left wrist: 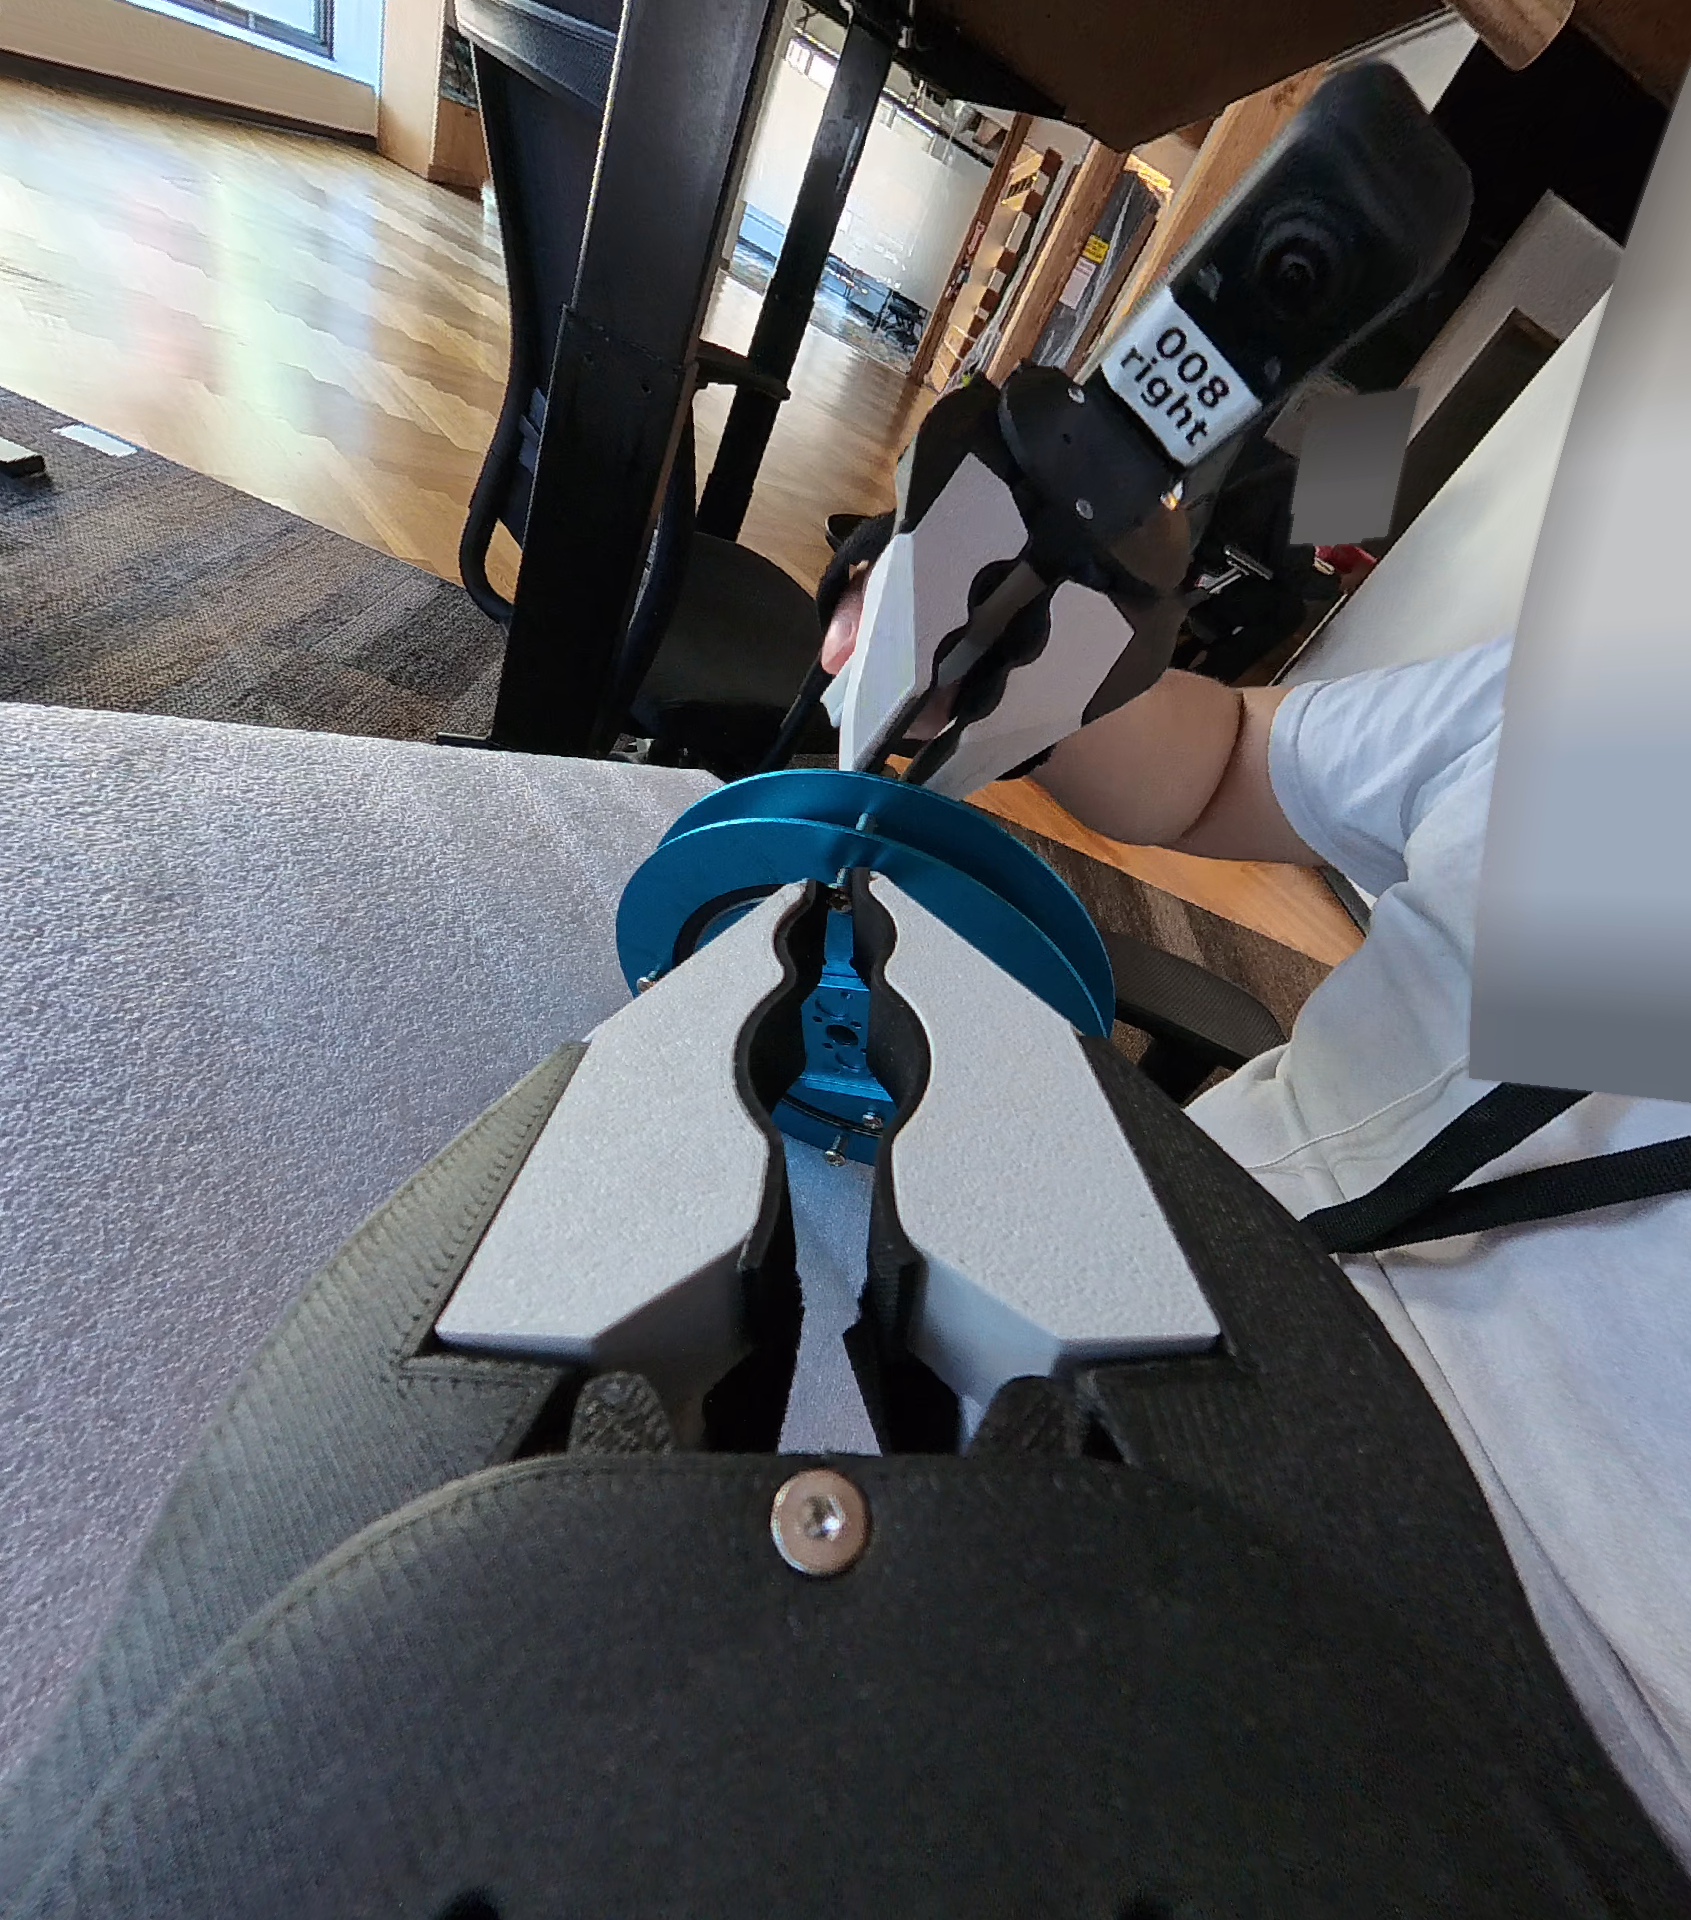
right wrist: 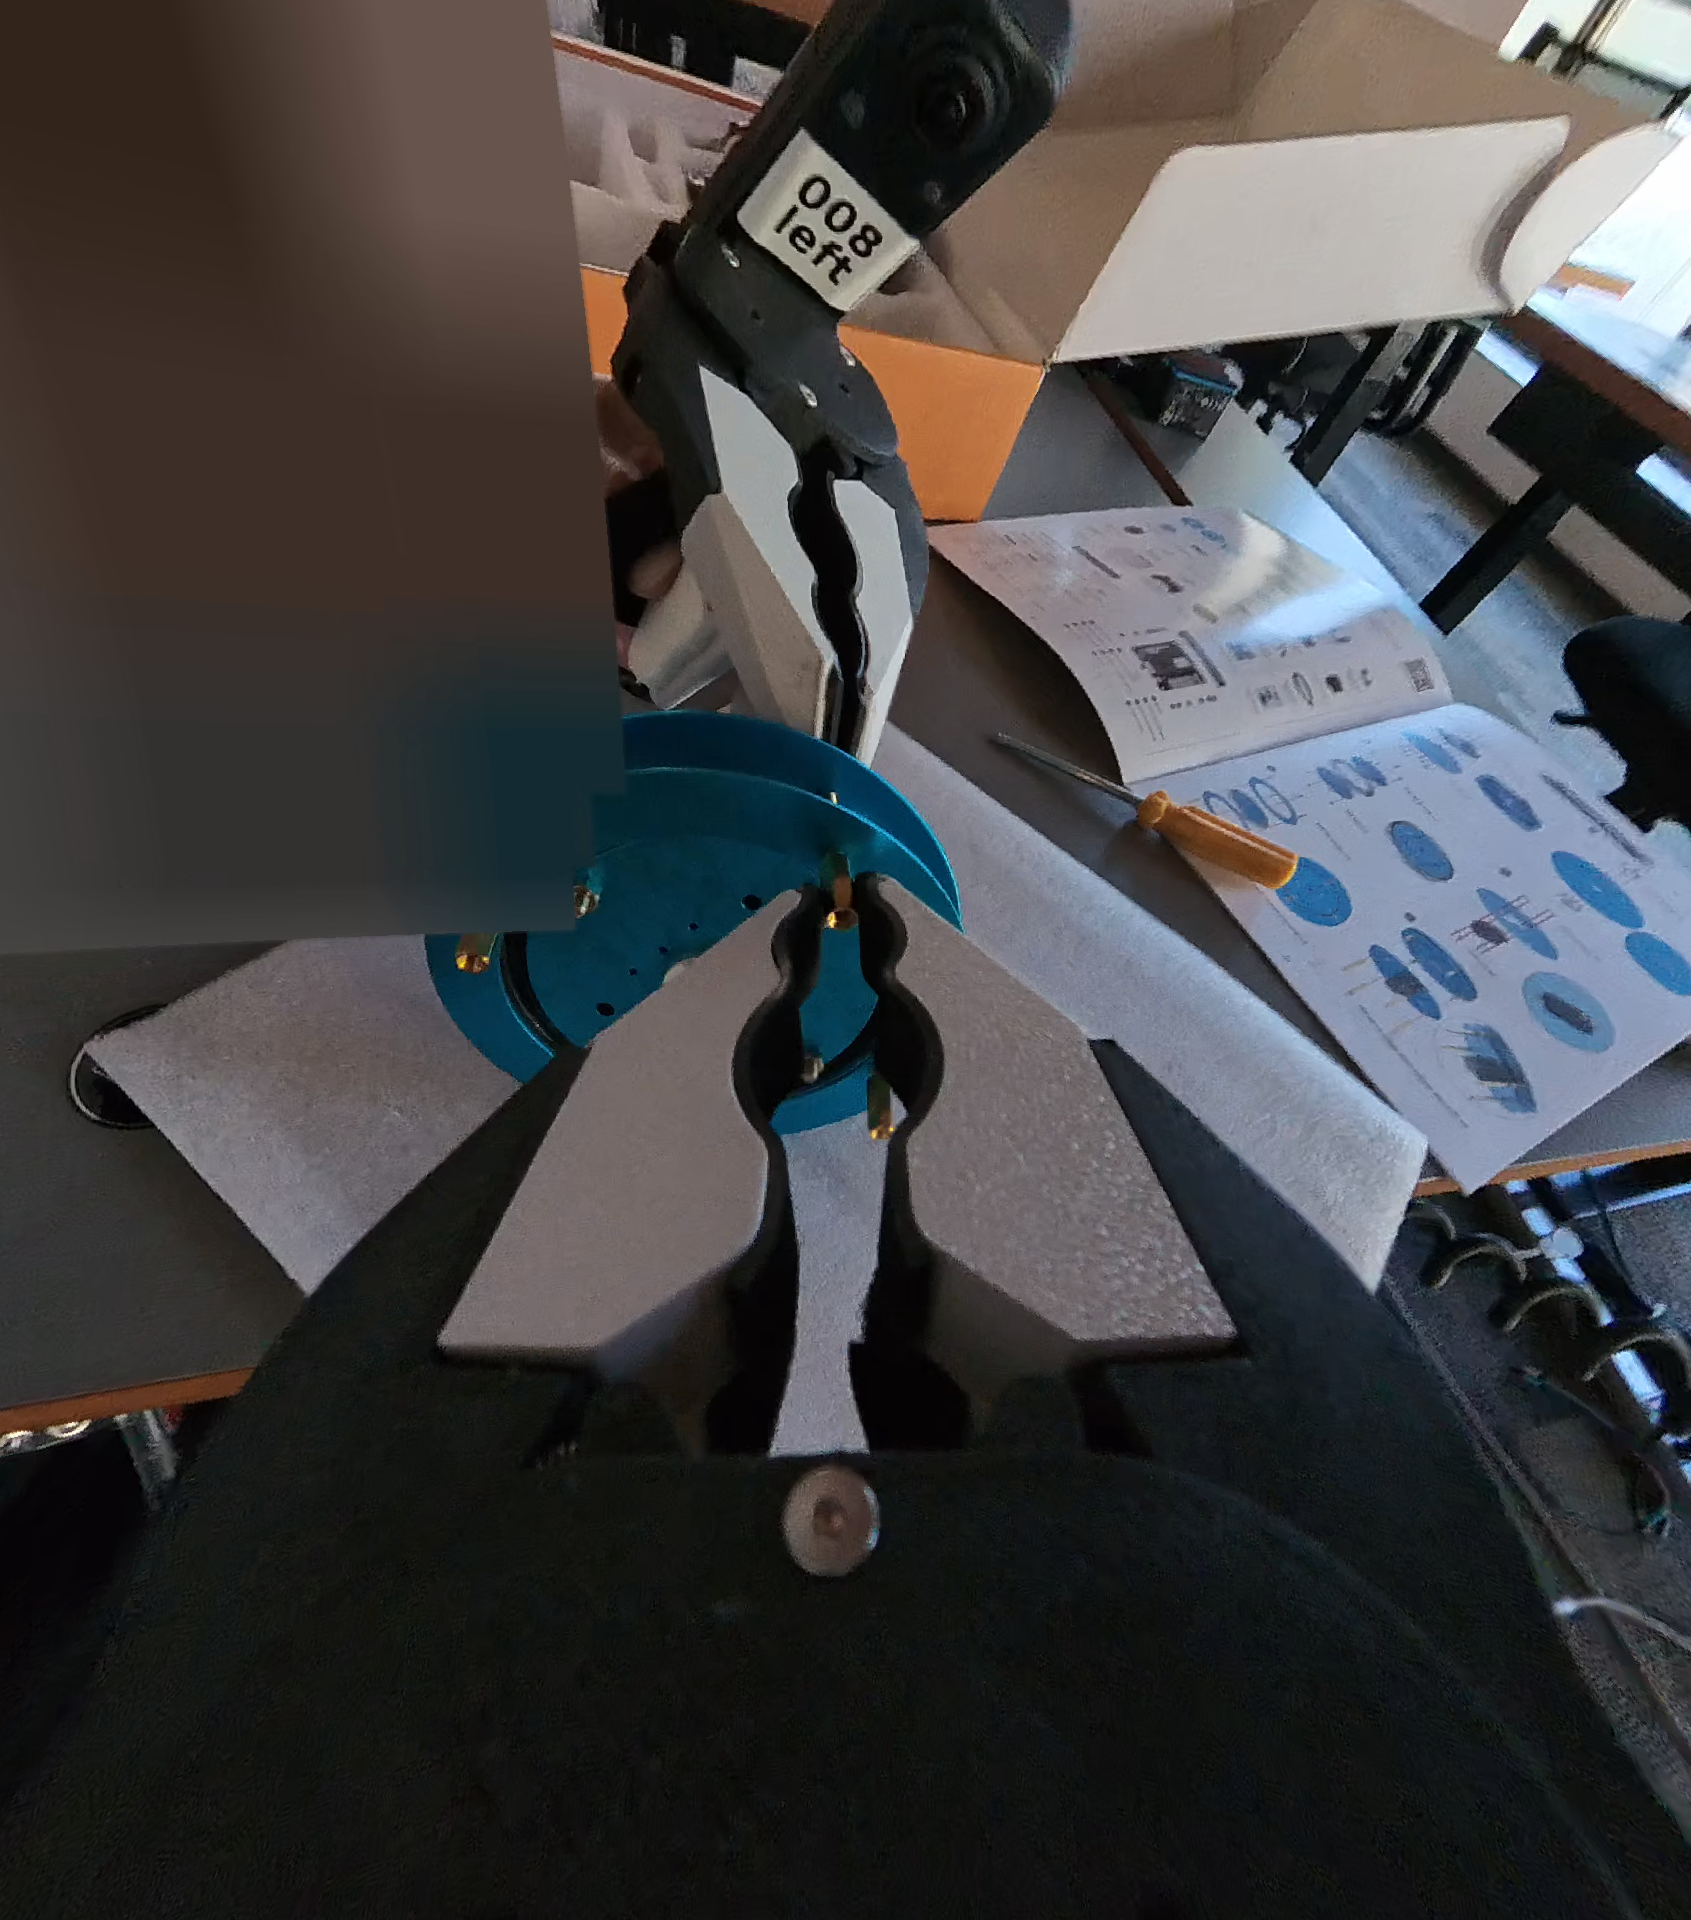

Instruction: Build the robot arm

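Blue metal disc assembly [left wrist: 862, 883] standing on edge on white foam sheet [right wrist: 1080, 935], between the two tools. Left gripper [left wrist: 846, 883] clenched on the disc rim; right gripper [right wrist: 836, 883] clenched on a brass standoff [right wrist: 836, 894] at the rim. Orange-handled screwdriver [right wrist: 1215, 836] lies apart beside an open manual [right wrist: 1443, 883].

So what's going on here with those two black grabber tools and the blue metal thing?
A person holds a two-finger gripper in each hand, and both meet at a blue metal assembly of round discs joined by brass posts, standing on edge on a white foam sheet. The left gripper is pinched on a small screw at the disc rim; the right gripper is pinched on a brass post. An orange-handled screwdriver and an open instruction booklet lie nearby on the grey table.
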`<control>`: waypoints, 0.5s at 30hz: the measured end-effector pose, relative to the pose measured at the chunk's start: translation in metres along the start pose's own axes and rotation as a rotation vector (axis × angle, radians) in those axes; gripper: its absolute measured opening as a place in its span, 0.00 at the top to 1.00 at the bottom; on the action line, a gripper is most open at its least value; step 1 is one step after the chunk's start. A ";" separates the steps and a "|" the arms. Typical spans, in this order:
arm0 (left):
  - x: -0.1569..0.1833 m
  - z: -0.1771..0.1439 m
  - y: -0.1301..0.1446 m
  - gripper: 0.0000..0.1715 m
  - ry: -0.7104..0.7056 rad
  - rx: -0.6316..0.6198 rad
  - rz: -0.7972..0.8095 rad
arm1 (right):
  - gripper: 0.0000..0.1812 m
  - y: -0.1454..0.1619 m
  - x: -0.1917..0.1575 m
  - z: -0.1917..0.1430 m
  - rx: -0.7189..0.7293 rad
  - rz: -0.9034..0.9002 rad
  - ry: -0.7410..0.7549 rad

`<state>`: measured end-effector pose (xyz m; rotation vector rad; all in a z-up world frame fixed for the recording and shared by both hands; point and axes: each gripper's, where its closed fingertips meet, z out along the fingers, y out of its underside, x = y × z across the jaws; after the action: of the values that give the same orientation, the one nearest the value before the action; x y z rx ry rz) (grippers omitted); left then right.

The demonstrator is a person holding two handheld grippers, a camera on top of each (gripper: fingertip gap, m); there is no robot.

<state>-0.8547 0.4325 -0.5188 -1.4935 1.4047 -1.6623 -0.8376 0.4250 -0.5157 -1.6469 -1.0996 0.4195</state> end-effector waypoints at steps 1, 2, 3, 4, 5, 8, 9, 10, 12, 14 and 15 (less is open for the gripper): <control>0.000 0.000 0.000 0.98 -0.004 0.002 0.002 | 0.97 0.001 0.001 0.000 -0.011 0.036 -0.004; -0.001 0.000 -0.001 0.98 -0.007 0.003 0.005 | 0.98 0.001 0.001 0.000 -0.011 0.089 -0.018; -0.001 0.000 -0.001 0.98 -0.010 0.001 0.009 | 0.98 0.001 0.000 0.001 -0.003 0.175 -0.043; -0.001 -0.001 0.000 0.98 -0.015 0.000 0.015 | 0.98 0.001 0.000 0.001 0.009 0.285 -0.073; -0.001 -0.001 0.000 0.98 -0.021 0.000 0.024 | 0.98 0.001 0.000 0.001 0.023 0.408 -0.109; 0.001 0.000 0.000 0.98 -0.018 -0.007 0.040 | 0.98 0.000 -0.003 0.000 0.065 0.833 -0.268; 0.002 0.000 0.000 0.98 -0.015 -0.008 0.043 | 0.98 0.001 -0.003 -0.001 0.080 0.974 -0.328; 0.003 0.001 0.000 0.98 -0.009 -0.010 0.043 | 0.97 0.000 -0.004 -0.002 0.096 1.106 -0.398; 0.003 0.002 0.000 0.98 -0.010 -0.011 0.043 | 0.97 -0.001 -0.003 -0.003 0.139 1.216 -0.482; 0.003 0.002 0.000 0.98 -0.008 -0.014 0.039 | 0.97 -0.003 -0.004 -0.003 0.171 1.054 -0.462; 0.003 0.002 0.000 0.98 -0.007 -0.013 0.038 | 0.94 -0.004 -0.006 -0.004 0.174 0.893 -0.424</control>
<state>-0.8536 0.4289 -0.5182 -1.4693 1.4344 -1.6264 -0.8395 0.4182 -0.5122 -1.8671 -0.5211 1.4467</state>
